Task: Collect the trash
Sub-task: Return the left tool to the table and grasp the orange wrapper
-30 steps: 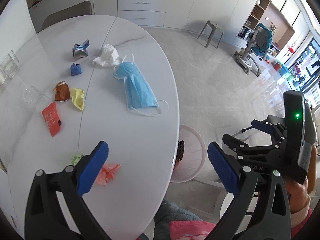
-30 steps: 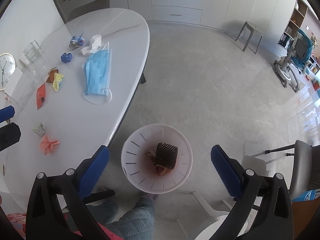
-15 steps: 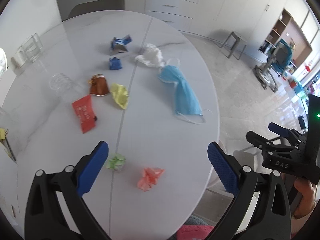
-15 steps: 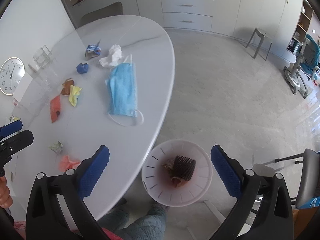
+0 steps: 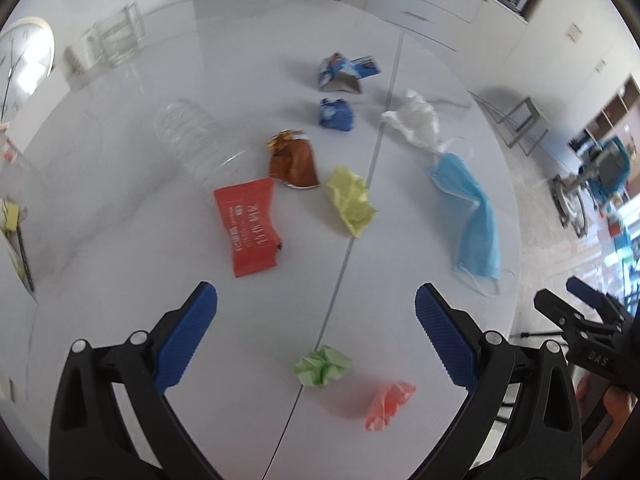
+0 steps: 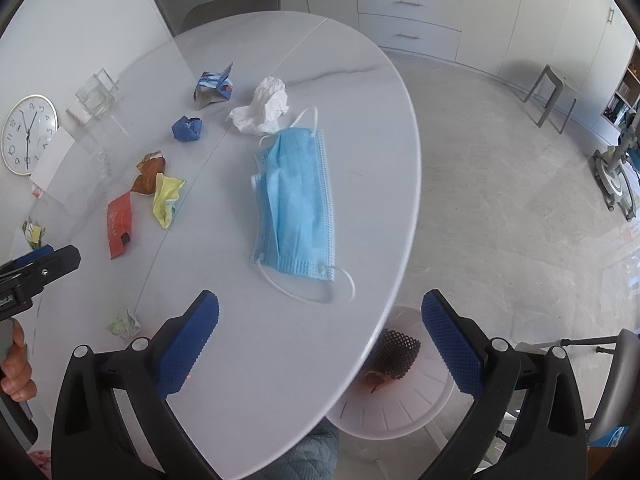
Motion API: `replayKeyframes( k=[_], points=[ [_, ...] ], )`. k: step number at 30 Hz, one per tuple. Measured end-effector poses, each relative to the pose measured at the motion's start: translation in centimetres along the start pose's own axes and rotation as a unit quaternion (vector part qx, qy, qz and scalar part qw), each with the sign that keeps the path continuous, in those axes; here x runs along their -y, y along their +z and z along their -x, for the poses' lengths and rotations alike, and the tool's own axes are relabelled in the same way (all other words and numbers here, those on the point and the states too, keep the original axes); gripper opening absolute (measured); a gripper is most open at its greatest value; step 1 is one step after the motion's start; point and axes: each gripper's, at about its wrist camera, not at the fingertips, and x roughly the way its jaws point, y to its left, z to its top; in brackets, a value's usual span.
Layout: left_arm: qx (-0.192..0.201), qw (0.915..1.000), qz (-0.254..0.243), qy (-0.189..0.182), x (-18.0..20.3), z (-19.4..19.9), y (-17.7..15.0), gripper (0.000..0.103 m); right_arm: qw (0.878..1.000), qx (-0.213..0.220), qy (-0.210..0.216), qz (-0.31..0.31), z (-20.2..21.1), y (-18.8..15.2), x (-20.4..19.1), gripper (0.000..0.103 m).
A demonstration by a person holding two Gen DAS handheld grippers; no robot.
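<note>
Between the spread, empty fingers of the left gripper (image 5: 316, 328) lay a green paper wad (image 5: 322, 365); the right gripper (image 6: 320, 334) gaped too. Beyond the wad, most litter remained on the table (image 6: 360, 80); the bin (image 6: 396, 412) held little.

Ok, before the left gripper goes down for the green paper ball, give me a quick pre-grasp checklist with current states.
1. left gripper open: ok.
2. Holding nothing: ok.
3. green paper ball between its fingers' line, on the table: ok.
4. pink paper wad apart from the ball: ok, though close.
5. right gripper open, off to the side: ok.
6. white bin reachable, partly under the table edge: cannot tell.
</note>
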Motion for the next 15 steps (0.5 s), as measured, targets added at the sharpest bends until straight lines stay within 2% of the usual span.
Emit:
replayKeyframes(
  k=[3, 7, 11, 15],
  points=[
    [-0.009, 0.9984, 0.055, 0.007, -2.1, -1.9, 0.7, 0.095, 1.0, -0.007, 0.008, 0.004, -1.4, 1.2, -0.3, 0.101],
    [-0.031, 0.9923, 0.118, 0.017, -4.3, -4.8, 1.7, 0.093, 1.0, -0.015, 0.014, 0.009, -2.9, 2.5, -0.4, 0.101],
    [-0.04, 0.991, 0.122, 0.038, -4.8, -7.0, 2.7, 0.092, 0.999, -0.024, 0.019, 0.014, -4.4, 3.5, -0.5, 0.101],
    [-0.05, 0.9911, 0.115, 0.045, -4.6, -8.6, 3.4, 0.084, 0.999, -0.031, 0.02, 0.017, -5.6, 4.4, -0.4, 0.101]
  ],
)
